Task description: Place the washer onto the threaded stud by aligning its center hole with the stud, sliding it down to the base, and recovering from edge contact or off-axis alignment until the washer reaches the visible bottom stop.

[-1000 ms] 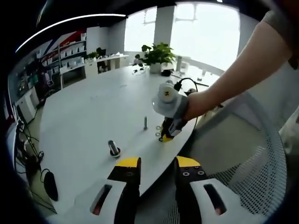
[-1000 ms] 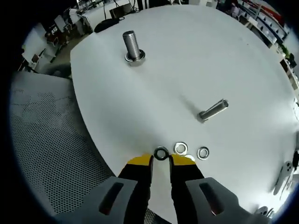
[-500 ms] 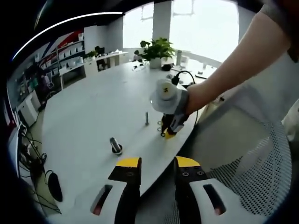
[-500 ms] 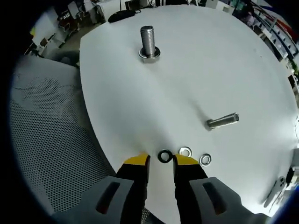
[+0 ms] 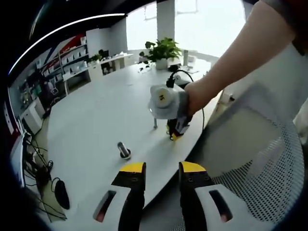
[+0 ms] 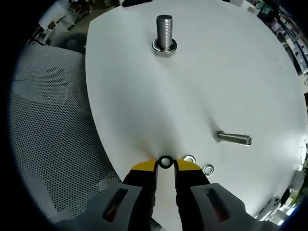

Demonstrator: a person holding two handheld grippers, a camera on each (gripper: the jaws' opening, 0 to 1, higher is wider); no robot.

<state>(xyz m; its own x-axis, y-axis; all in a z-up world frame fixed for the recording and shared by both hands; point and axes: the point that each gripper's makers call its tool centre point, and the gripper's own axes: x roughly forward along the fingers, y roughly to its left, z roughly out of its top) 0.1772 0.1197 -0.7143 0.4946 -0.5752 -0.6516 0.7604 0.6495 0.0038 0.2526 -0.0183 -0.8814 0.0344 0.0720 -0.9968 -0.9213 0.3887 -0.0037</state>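
Closer now, right tool clamped on washer; two spare washers beside; left tool open.

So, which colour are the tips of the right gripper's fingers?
Yellow, on black fingers. The right gripper view shows it best.

My left gripper has black jaws capped in yellow, grey shells with red slots and small screws. My right gripper looks the same; a black cable loops behind its pale housing, beside my bare forearm.
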